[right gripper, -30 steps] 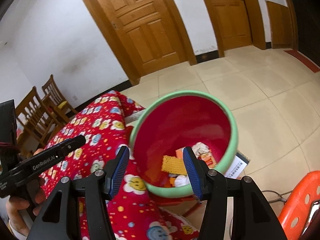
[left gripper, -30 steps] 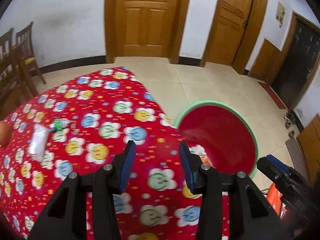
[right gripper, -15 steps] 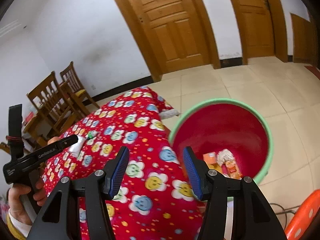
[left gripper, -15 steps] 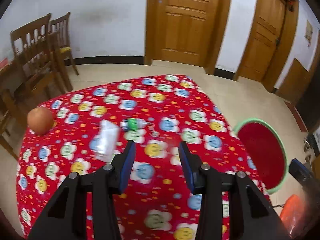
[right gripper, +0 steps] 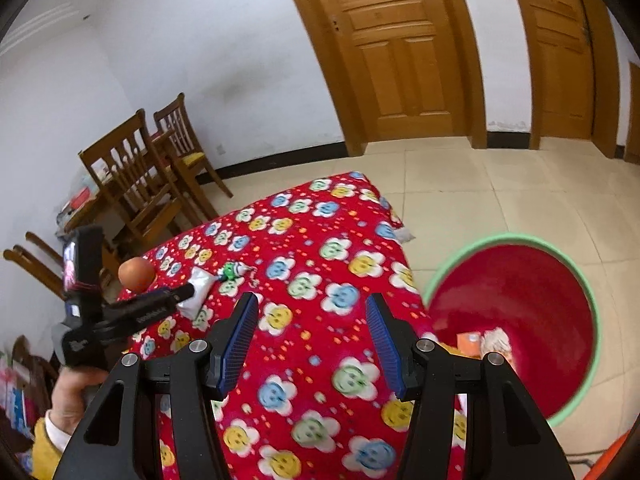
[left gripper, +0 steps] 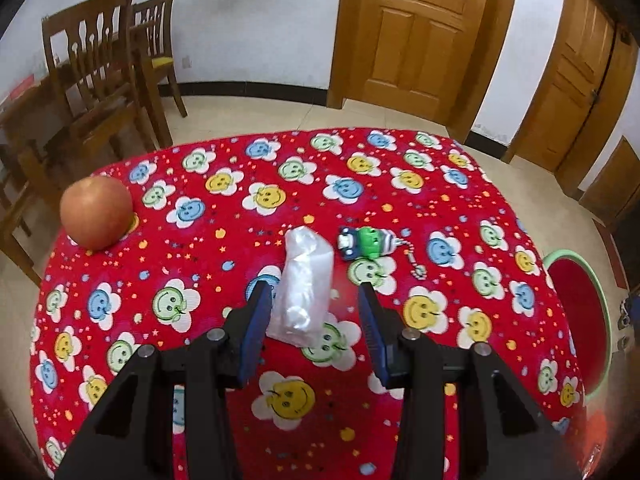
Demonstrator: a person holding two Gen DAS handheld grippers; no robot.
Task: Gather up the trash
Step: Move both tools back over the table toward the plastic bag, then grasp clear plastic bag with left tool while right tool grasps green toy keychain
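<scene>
- Clear plastic wrapper (left gripper: 303, 285) lies on the red tablecloth (left gripper: 224, 248), framed by the left gripper (left gripper: 311, 306), whose jaws stand apart and empty. Closing off-centre could push the flimsy film aside, or catch the green toy (left gripper: 366, 242) just beside it.
- Right gripper (right gripper: 310, 330) hovers released, holding nothing, over the cloth; the bin (right gripper: 516, 284) sits below the table's edge, so a drop short of it could miss.

Red smiley-flower tablecloth (left gripper: 280, 168), red-and-green bin (right gripper: 520, 288)
</scene>
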